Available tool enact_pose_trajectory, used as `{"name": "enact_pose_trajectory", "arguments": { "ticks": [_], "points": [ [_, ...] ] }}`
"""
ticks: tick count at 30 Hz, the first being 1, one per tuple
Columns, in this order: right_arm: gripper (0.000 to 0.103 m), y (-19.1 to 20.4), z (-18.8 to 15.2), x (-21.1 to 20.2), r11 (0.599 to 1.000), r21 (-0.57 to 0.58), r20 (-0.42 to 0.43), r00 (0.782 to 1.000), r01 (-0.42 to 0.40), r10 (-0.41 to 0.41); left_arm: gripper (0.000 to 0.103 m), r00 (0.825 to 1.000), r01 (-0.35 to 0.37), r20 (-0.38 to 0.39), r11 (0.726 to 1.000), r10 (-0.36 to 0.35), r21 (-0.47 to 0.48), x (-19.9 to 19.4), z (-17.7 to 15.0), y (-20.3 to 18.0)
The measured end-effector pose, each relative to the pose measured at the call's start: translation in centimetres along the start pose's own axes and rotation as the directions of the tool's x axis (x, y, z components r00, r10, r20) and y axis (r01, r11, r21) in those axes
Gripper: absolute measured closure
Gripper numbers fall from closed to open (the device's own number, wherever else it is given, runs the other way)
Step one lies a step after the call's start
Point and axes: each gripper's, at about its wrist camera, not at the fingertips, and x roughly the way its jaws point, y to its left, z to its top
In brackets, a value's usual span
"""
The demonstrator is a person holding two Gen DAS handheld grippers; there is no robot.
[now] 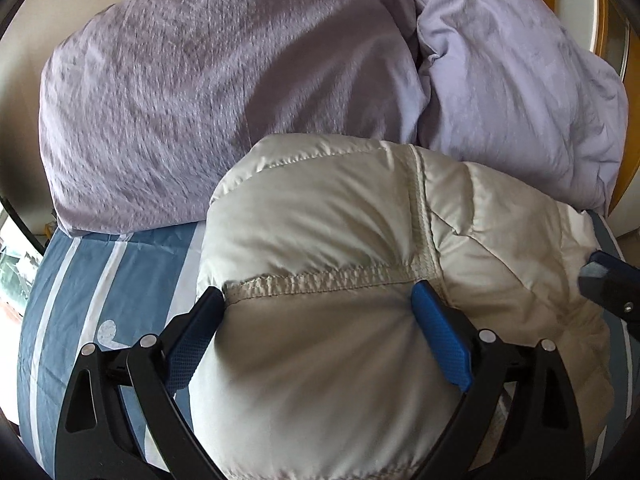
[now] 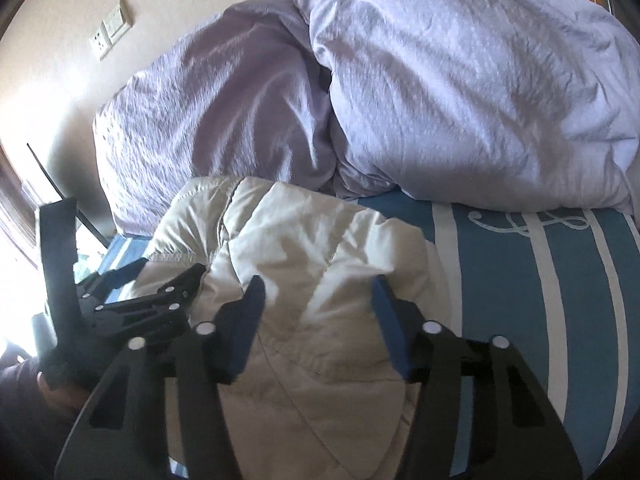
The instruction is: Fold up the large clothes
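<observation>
The jacket [image 1: 340, 240] [image 2: 304, 248] is a puffy, off-white quilted garment, bunched into a rounded mound with a stitched seam band crossing its front and another running up toward 12 o'clock. It lies on the striped bedsheet [image 1: 100, 280] (blue with white bands), its far edge at 12 o'clock just beside the purple duvet [image 1: 180, 100].

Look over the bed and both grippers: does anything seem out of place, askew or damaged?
Nothing looks damaged or spilled. The white puffer jacket lies bunched on the striped sheet. The left gripper and right gripper both straddle it, open. The lilac duvet is heaped behind.
</observation>
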Motion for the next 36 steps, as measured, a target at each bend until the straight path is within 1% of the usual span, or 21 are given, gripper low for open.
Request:
{"name": "enact_pose_trajectory", "arguments": {
  "ticks": [3,9,15,21,28,31,33,34,35,36],
  "points": [
    [0.051,0.2,-0.6,0.7,0.999,-0.023,0.0,1.0,0.024,-0.024,0.008,1.0,-0.002,0.003,1.0,0.002,0.007,0.1,-0.1,-0.1],
    [0.052,-0.2,-2.0,2.4,0.997,-0.036,-0.037,0.997,0.062,-0.064,0.008,1.0,0.002,0.005,1.0,-0.002,0.012,0.4,-0.1,-0.1],
    [0.052,-0.7,-2.7,3.5,0.998,-0.018,-0.054,0.996,0.063,-0.064,0.008,1.0,-0.002,0.01,1.0,0.002,0.021,0.5,-0.1,-0.1],
    [0.052,-1.5,-3.5,4.2,0.999,0.014,-0.041,0.998,0.051,-0.05,0.008,1.0,-0.011,0.014,0.999,0.01,0.036,0.6,-0.2,-0.4],
    [0.052,-1.3,-3.7,4.5,0.997,0.002,-0.045,0.996,0.076,-0.076,0.007,1.0,-0.02,0.018,0.999,0.019,0.043,0.5,-0.3,-0.4],
    [0.045,-1.2,-3.3,4.0,0.997,0.007,-0.06,0.995,0.08,-0.079,0.006,0.999,-0.029,0.027,0.999,0.028,0.026,-0.4,-0.4,-0.2],
    [0.03,-1.0,-3.3,3.3,0.995,-0.001,-0.058,0.993,0.098,-0.098,0.006,0.999,-0.031,0.035,0.999,0.03,0.011,-1.2,-0.7,0.0],
    [0.027,-0.8,-3.4,2.7,0.993,-0.008,-0.048,0.992,0.117,-0.118,0.005,0.999,-0.031,0.04,1.0,0.031,0.002,-1.8,-1.0,0.2],
    [0.019,-0.6,-3.5,2.2,0.991,-0.012,-0.041,0.99,0.134,-0.134,0.005,0.999,-0.03,0.043,1.0,0.03,-0.002,-2.2,-1.2,0.3],
    [0.014,-0.5,-3.6,1.7,0.988,-0.013,-0.037,0.988,0.151,-0.151,0.005,0.998,-0.029,0.046,1.0,0.029,-0.006,-2.6,-1.4,0.3]
  ]
}}
